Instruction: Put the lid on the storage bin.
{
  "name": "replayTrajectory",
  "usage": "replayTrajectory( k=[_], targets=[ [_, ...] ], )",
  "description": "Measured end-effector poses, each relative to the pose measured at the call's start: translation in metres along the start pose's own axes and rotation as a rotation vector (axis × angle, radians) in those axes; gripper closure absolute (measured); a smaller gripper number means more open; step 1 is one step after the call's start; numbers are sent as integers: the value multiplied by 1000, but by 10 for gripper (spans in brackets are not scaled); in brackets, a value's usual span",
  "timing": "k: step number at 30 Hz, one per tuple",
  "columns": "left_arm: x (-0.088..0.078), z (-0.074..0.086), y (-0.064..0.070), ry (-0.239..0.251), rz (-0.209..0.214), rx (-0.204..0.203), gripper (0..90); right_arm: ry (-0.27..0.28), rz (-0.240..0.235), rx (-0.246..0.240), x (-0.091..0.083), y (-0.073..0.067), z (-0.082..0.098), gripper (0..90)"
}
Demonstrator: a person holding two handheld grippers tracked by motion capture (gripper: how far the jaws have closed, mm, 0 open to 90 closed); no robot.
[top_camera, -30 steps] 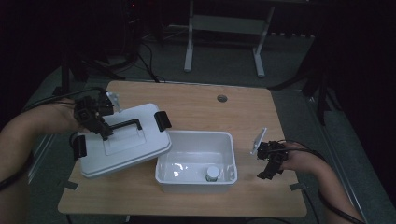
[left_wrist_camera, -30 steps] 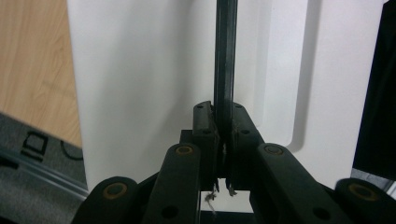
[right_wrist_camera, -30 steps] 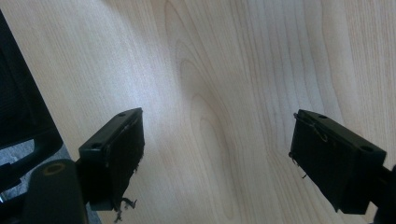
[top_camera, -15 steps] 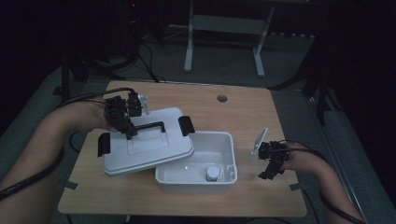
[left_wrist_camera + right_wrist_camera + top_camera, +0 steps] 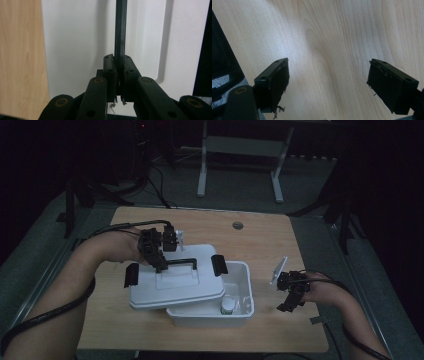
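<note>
White plastic lid (image 5: 174, 282) is clamped by its black handle (image 5: 181, 262) in my left gripper (image 5: 159, 262); the left gripper view shows both pads shut tight on the thin bar (image 5: 120, 37), so the grip is on the handle alone, not the lid skin. Holding it there keeps the lid hanging roughly level and leaves both black end latches (image 5: 219, 264) free.

Lid sits partly over the bin (image 5: 246, 290), covering its left side and overhanging the table (image 5: 260, 240) to the left. Right part of the bin is uncovered, with a small capped bottle (image 5: 228, 306) visible inside near the front wall. My read: I'm mid-placement, lid needs to shift right to line up with the rim before lowering.

Right gripper (image 5: 292, 295) is parked on the table right of the bin, well apart from it. Jaws stand wide open with bare wood (image 5: 324, 50) between them, holding nothing. Makes sense: out of the lid's path, close enough to steady the bin if needed.

Risk: one-point grip on a thin handle lets the lid tilt, and a corner could catch the rim.
</note>
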State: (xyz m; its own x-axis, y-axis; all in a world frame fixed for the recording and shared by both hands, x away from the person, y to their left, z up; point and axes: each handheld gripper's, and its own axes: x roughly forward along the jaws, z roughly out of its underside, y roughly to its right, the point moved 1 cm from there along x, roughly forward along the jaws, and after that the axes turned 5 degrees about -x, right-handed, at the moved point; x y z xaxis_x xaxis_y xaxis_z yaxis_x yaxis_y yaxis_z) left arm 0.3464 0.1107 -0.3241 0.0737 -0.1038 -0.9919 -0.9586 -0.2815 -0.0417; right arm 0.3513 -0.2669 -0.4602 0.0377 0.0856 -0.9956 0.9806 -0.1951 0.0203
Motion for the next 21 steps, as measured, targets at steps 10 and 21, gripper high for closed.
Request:
replayTrajectory(
  k=[10, 21],
  targets=[
    [11, -34, 10, 8, 3, 65, 839, -2, -4, -4, 3, 0, 0, 171],
    [20, -63, 18, 35, 32, 119, 839, 1, -4, 1, 3, -2, 2, 171]
  ],
)
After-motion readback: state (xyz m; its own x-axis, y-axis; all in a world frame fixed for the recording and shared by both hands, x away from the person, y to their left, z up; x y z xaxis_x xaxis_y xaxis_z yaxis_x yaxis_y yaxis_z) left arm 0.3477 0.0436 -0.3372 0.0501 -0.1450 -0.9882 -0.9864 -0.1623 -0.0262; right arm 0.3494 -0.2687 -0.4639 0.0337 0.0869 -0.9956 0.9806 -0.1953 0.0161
